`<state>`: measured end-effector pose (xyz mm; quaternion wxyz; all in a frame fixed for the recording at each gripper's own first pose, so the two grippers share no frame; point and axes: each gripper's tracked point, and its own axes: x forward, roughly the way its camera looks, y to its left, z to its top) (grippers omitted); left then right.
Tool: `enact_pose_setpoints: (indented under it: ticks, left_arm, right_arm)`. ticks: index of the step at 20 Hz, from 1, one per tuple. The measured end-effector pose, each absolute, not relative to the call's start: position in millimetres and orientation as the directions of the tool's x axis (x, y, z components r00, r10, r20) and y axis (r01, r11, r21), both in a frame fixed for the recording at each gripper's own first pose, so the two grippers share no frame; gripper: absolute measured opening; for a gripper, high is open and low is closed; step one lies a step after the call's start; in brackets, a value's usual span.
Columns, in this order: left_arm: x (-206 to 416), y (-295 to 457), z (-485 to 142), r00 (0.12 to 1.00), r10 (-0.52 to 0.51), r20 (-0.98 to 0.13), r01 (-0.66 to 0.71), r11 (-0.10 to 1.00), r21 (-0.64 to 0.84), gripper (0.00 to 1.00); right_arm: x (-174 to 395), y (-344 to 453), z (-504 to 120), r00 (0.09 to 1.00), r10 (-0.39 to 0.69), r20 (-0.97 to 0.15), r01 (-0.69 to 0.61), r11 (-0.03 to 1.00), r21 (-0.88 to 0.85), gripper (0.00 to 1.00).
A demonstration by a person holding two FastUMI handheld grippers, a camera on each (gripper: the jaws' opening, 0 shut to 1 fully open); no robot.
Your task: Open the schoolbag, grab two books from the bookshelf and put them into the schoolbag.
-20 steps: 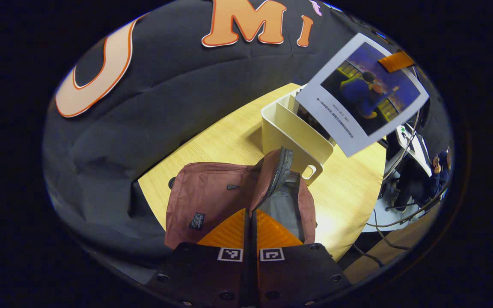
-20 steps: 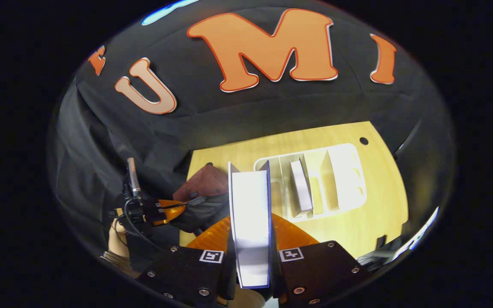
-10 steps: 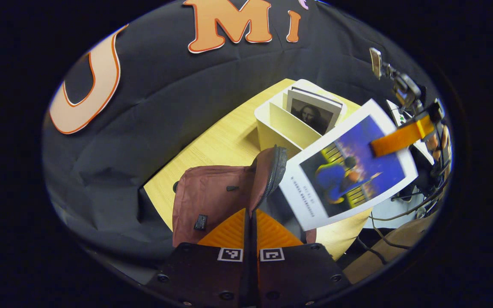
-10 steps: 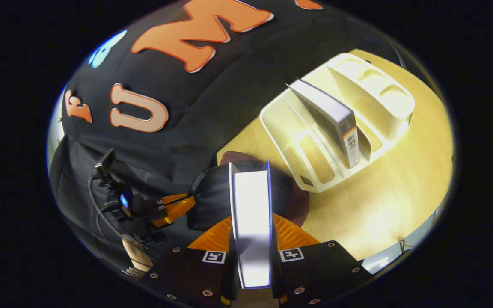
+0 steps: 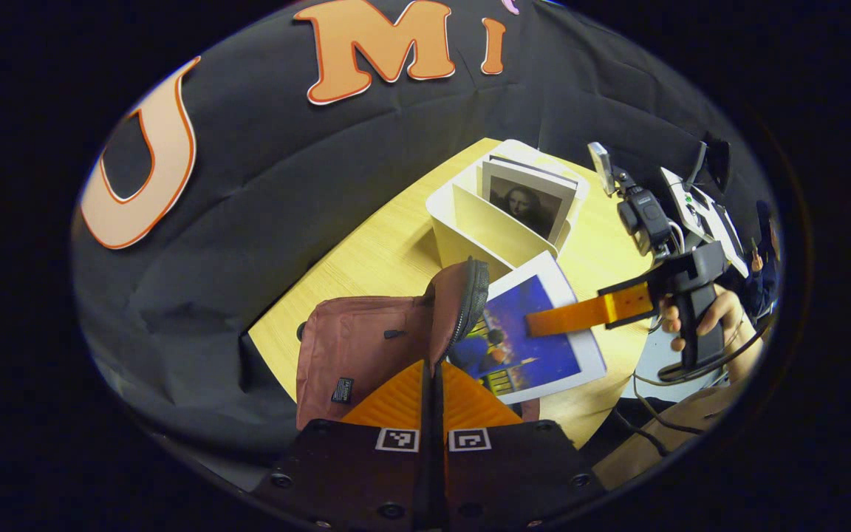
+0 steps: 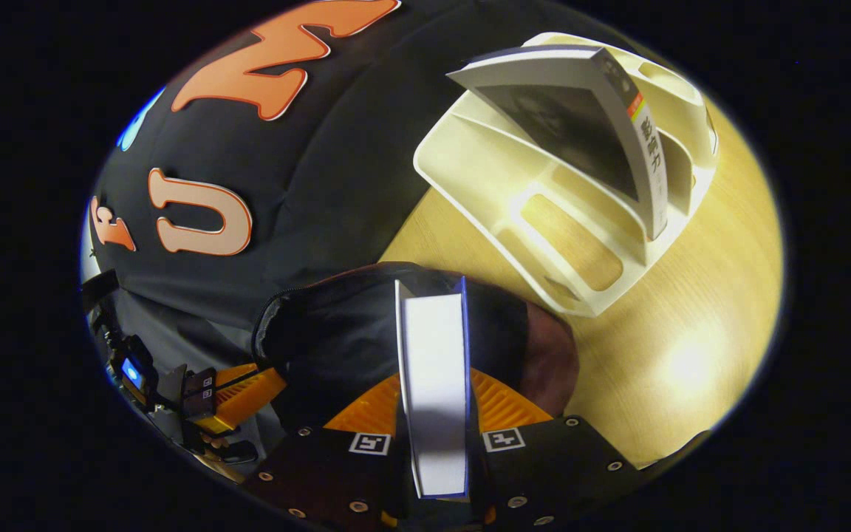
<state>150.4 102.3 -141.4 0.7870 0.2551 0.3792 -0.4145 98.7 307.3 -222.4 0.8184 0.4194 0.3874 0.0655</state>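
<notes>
Currently first book going into bag. Left to right in the left gripper view: schoolbag (image 5: 355,347) sits at the near left corner of the table (image 5: 381,251), zipper flap (image 5: 462,303) standing up. Left gripper (image 5: 431,391) has its fingers pressed together on the flap's edge, holding the mouth open. Just right of the flap, the blue-covered book (image 5: 536,332) is tilted, lower corner already inside the opening. Right gripper (image 5: 544,323) clamps it near the top edge, both fingers on the covers; a hand (image 5: 699,325) holds the handle further right. Bookshelf (image 5: 470,229) stands behind the bag toward the table's far edge, second book (image 5: 525,203) upright in one slot.

Right gripper view: book's page edge (image 6: 433,369) points straight down into the dark bag interior (image 6: 337,340).

Judgement on doing the step well: keep the flap pulled up and away so the mouth stays wide; lower the book along its own plane, clear of the zipper teeth. Release only once it is mostly inside. Risk: a corner catches on the rim and the soft bag folds.
</notes>
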Motion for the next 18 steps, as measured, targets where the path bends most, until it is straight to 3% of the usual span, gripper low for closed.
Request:
enact_pose_setpoints:
  ticks: [6, 11, 12, 13, 16, 18]
  left_arm:
    - [146, 89, -139, 0.341, -0.490, -0.802, 0.863, 0.501, 0.061, 0.01]
    - [147, 87, -138, 0.329, -0.507, -0.797, 0.860, 0.509, 0.031, 0.01]
    - [149, 88, -137, 0.335, -0.503, -0.796, 0.855, 0.518, 0.032, 0.00]
    - [151, 90, -142, 0.345, -0.494, -0.798, 0.851, 0.523, 0.045, 0.00]
    - [149, 96, -142, 0.338, -0.494, -0.801, 0.847, 0.532, 0.029, 0.01]
    - [151, 100, -143, 0.348, -0.492, -0.798, 0.842, 0.538, 0.036, 0.00]
  right_arm:
    - [124, 347, -236, 0.707, 0.350, -0.614, 0.284, 0.655, 0.700, 0.30]
    - [140, 379, -240, 0.676, 0.349, -0.649, 0.309, 0.665, 0.680, 0.31]
    - [142, 380, -243, 0.672, 0.335, -0.661, 0.327, 0.666, 0.671, 0.43]
    - [139, 382, -246, 0.655, 0.330, -0.680, 0.334, 0.681, 0.652, 0.36]
    - [127, 381, -262, 0.571, 0.325, -0.754, 0.344, 0.738, 0.580, 0.40]
    - [122, 375, -270, 0.536, 0.309, -0.786, 0.357, 0.760, 0.542, 0.89]
